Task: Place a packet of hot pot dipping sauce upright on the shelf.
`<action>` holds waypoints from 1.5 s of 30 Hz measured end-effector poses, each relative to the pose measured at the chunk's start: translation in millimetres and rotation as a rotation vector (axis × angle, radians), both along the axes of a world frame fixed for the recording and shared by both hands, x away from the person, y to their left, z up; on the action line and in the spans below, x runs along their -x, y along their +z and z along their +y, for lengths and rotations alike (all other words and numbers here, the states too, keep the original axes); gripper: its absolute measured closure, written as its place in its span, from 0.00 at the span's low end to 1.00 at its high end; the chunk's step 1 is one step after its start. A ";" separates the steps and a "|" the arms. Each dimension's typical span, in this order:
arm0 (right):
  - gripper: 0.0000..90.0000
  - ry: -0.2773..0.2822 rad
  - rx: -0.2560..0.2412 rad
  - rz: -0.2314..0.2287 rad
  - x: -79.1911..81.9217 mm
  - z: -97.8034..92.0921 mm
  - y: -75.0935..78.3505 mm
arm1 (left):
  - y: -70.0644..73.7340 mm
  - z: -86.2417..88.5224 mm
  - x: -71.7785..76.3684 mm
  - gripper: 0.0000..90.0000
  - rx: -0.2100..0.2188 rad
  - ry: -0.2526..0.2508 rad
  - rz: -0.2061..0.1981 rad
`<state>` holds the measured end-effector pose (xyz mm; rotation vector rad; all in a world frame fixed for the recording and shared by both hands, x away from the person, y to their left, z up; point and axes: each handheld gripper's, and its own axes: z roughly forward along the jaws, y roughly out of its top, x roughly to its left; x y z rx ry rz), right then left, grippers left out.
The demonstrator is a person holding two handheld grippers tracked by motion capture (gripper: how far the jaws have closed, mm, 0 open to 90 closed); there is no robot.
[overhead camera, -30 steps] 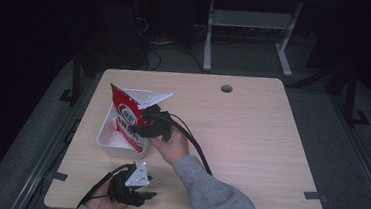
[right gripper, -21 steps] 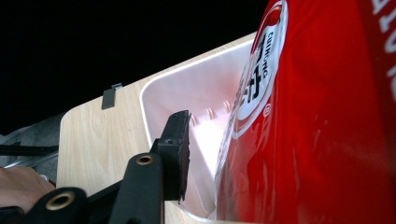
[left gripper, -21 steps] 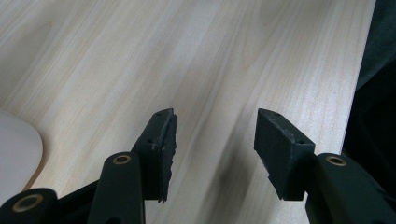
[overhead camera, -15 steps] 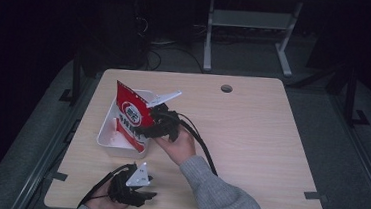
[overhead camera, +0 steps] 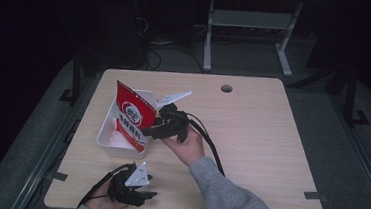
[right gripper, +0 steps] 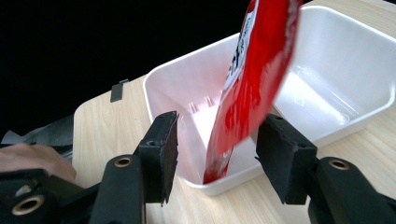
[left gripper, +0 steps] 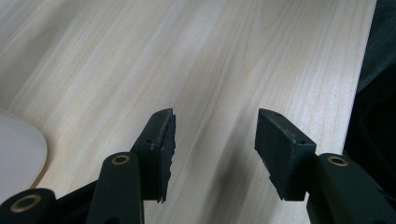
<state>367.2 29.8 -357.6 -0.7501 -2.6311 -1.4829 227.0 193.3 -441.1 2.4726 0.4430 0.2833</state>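
The pouch (overhead camera: 133, 114) stands in the tray (overhead camera: 106, 139) at the table's (overhead camera: 261, 135) left, the right gripper (overhead camera: 157, 128) just beside it, the left gripper (overhead camera: 138, 195) nearer the front edge.

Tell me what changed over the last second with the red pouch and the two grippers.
The right gripper now has its jaws apart either side of the red pouch, which leans in the white tray; whether it gripped before is unclear. Pouch and gripper crept slightly toward the tray's far end. The left gripper stayed open near the table's front edge.
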 end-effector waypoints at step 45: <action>0.46 -0.095 0.007 0.114 28.5 -136.8 -33.0 | 0.3 -3.1 -1.4 0.44 0.007 0.005 -0.022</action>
